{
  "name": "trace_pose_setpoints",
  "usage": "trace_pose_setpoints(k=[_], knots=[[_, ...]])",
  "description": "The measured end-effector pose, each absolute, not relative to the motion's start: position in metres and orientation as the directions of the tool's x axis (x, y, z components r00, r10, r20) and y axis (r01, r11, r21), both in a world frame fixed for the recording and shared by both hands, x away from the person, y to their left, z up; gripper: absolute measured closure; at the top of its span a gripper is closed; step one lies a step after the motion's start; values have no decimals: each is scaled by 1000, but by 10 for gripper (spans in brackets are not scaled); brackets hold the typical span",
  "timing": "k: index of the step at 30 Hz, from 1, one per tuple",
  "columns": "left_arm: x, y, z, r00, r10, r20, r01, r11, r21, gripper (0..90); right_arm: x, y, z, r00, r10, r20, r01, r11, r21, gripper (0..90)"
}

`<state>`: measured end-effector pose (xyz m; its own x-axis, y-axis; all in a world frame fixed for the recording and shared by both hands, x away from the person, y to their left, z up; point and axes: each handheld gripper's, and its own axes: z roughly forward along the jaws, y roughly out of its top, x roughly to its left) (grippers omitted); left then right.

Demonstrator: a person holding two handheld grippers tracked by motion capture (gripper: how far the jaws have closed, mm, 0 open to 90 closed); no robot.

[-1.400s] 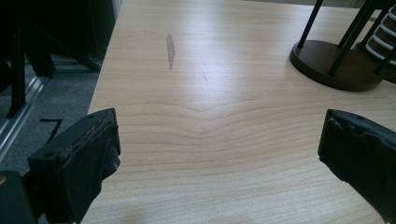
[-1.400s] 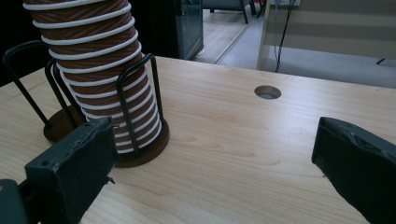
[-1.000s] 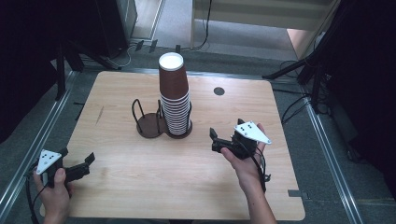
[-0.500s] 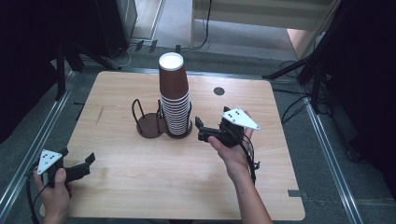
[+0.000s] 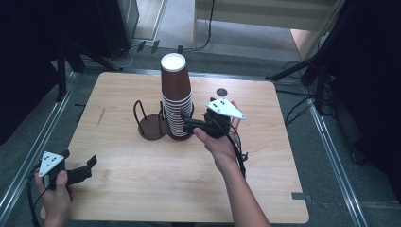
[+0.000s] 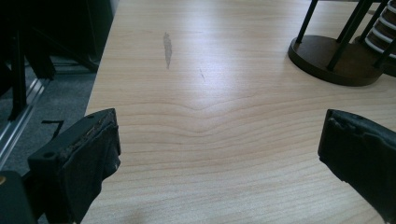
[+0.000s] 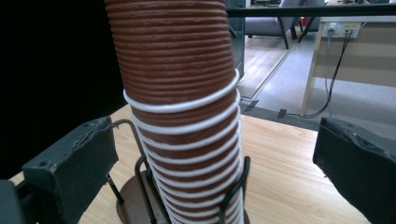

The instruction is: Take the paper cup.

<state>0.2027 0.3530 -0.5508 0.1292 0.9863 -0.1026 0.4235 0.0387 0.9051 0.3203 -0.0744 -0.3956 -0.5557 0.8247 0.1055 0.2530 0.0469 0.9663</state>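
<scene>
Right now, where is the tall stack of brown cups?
In the high view, the cup stack stands mid-table in the wire holder, just left of the right gripper.

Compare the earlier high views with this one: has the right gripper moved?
Yes. The right gripper has moved left across the wooden table, closing on the tall stack of brown paper cups.

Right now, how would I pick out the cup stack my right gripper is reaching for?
On the light wooden table, find the dark round-based wire cup holder near the middle. The tall stack of brown ribbed paper cups with white rims stands in its right side, by the open right gripper; the left side is empty.
</scene>
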Motion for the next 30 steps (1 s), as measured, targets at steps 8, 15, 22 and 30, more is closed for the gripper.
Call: trace_pose_setpoints(k=[8,15,22,30], knots=[[203,352,-551,135,986,-95,427,29,904,0,330,-58,-392,-578,807,119,257,42,965,0],[203,352,-551,131,987,-96,425,32,905,0,337,-47,-387,-581,805,117,257,45,965,0],[203,353,-551,135,986,-99,423,33,905,0,343,-34,-384,-582,808,94,240,61,969,0],[203,353,-551,140,985,-104,423,35,905,0,353,-22,-381,-546,835,60,228,79,970,0]])
